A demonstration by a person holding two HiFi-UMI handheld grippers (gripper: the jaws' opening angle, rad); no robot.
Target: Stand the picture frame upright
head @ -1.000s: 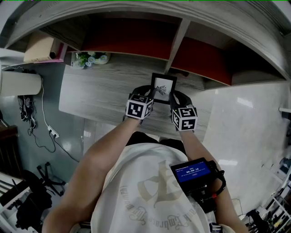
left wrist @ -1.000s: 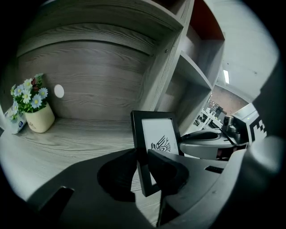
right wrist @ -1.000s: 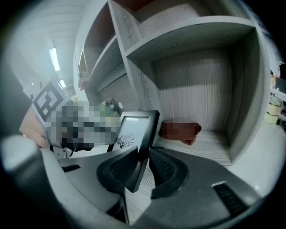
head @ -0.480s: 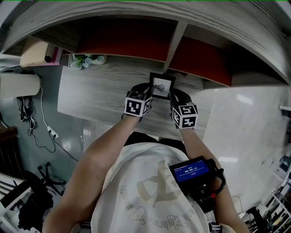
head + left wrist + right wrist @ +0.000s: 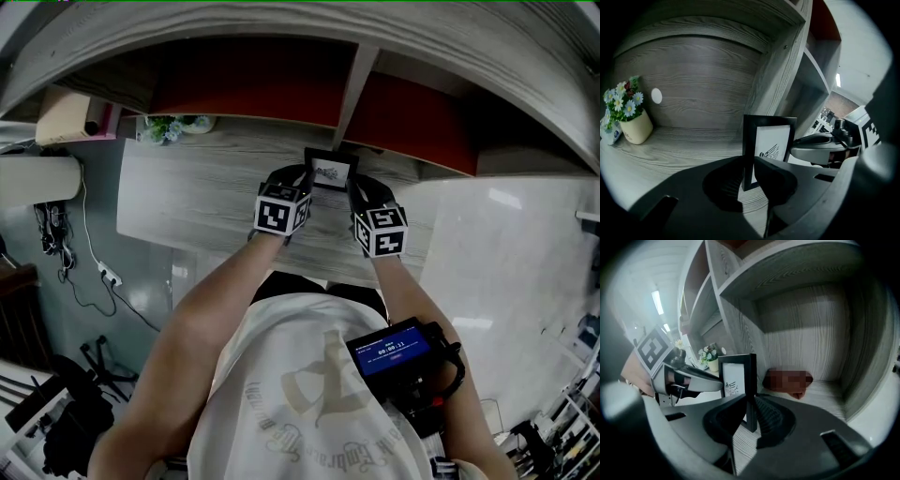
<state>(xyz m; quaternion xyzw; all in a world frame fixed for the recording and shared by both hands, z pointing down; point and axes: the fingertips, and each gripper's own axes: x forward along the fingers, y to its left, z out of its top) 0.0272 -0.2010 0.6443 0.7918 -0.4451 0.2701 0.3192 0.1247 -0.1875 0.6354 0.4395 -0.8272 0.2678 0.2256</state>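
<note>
The upright picture frame [image 5: 330, 170] is being pinched at its side edges by the left gripper [image 5: 749, 171] and right gripper [image 5: 751, 416], their jaws having just been closing narrowly onto it, with a flower pot [image 5: 635, 126] well to its left.

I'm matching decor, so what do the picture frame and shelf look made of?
The picture frame has a matte black border, painted wood or plastic perhaps; no grain shows. The shelf looks like pale grey laminate board, given its even streaky grain.

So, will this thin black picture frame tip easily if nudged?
Probably tippy: the thin black picture frame stands upright on its narrow bottom edge on the grey wood shelf. Likely stiff and light: slim, straight rim.
</note>
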